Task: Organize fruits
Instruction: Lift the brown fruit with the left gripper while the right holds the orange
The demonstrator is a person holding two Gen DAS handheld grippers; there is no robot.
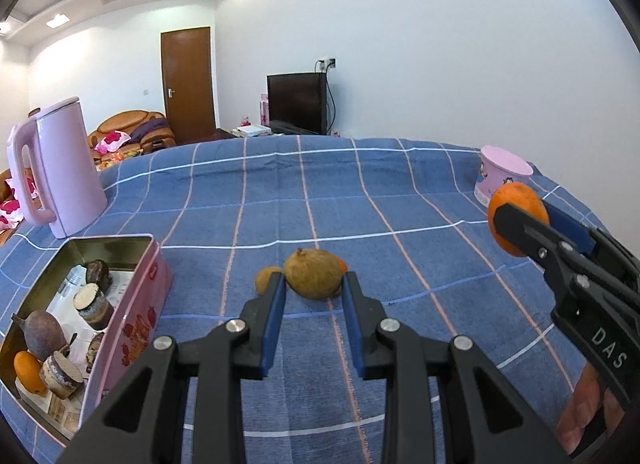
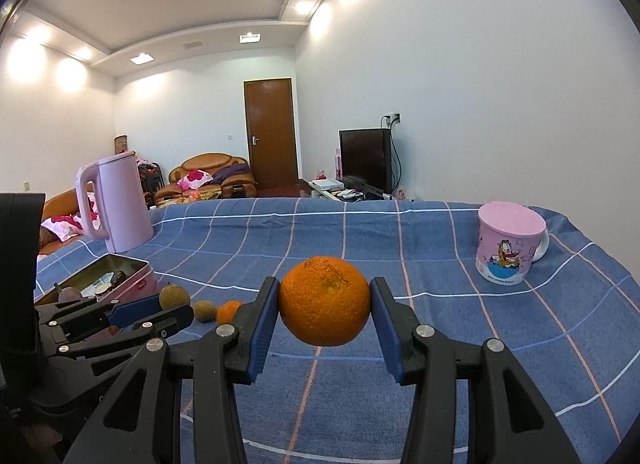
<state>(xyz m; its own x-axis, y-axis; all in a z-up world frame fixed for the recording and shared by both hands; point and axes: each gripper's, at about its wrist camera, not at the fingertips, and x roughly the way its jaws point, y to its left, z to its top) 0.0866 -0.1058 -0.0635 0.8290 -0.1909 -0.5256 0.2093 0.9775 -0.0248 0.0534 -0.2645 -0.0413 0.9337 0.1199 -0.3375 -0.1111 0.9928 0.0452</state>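
Beside the pink tin (image 1: 132,304), to its right on the checked cloth (image 1: 400,203), lie a brown fruit (image 1: 314,274), a smaller brown one (image 1: 266,279) and a small orange one (image 2: 229,312); the left gripper (image 1: 313,288), nearly closed and empty, points at them; the right gripper (image 2: 324,306) pinches an orange (image 2: 324,300) clear of the cloth, far right of the tin, likely bound for it, since fruit already sits inside

A desk (image 1: 400,199) under a blue checked cloth fills the lower frame. On it stand a pink kettle (image 1: 60,167) at far left, an open pink tin (image 1: 136,304) at lower left, three small fruits (image 1: 314,274) at centre, and a pink mug (image 2: 508,248) at right.
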